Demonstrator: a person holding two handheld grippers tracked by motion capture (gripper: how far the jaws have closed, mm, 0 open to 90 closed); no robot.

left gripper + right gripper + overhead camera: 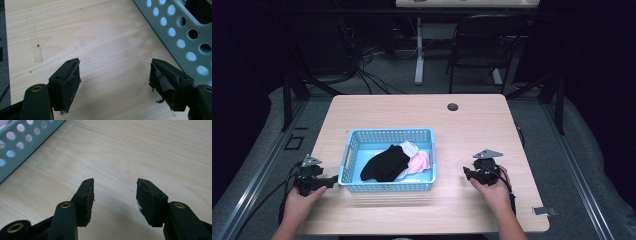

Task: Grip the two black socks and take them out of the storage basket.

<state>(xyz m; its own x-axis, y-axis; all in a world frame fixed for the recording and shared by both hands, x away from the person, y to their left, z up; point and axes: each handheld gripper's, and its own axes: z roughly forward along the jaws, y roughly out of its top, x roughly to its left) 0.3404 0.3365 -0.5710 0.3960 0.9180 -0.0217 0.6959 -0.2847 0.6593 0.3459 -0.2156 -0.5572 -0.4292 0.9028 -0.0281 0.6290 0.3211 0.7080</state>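
A light blue perforated basket sits on the wooden table, left of centre. Inside it lie a black garment, a pink cloth and a white cloth. My left gripper rests on the table just left of the basket's near corner, open with nothing between its jaws; the basket wall runs along its right. My right gripper sits on the table right of the basket, open and empty, with the basket wall at the upper left.
A round dark grommet is set into the table near its far edge. A small metal clip lies at the near right corner. Behind the table stand a dark folding chair and a table leg, with cables on the floor.
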